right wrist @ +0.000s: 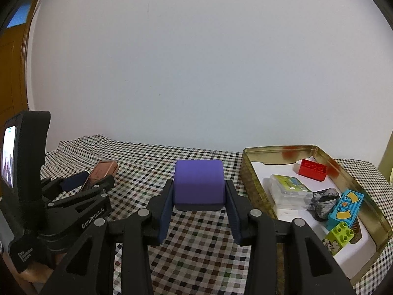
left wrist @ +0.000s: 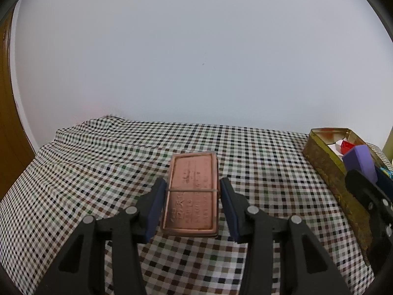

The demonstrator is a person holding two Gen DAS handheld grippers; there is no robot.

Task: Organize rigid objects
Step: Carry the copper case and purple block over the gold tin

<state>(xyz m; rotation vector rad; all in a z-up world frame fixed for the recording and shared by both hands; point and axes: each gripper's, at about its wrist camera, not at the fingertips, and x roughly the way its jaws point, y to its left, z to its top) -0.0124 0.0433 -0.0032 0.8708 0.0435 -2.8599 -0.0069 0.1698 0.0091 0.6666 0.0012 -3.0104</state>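
Right gripper [right wrist: 199, 205] squeezes the purple box [right wrist: 198, 184] above the table's middle, beside the tin [right wrist: 248, 172]. Left gripper [left wrist: 191, 206] straddles the copper case [left wrist: 191, 194], maybe not touching. Smooth box might slip, or clip the tin's rim.

1. A plain white wall [left wrist: 196, 49] fills the background.
2. A brown wooden door [right wrist: 12, 61] stands at the left, with a blue pane [right wrist: 19, 16] above it.
3. A checked cloth [left wrist: 98, 159] covers the table, rumpled at its far left corner.
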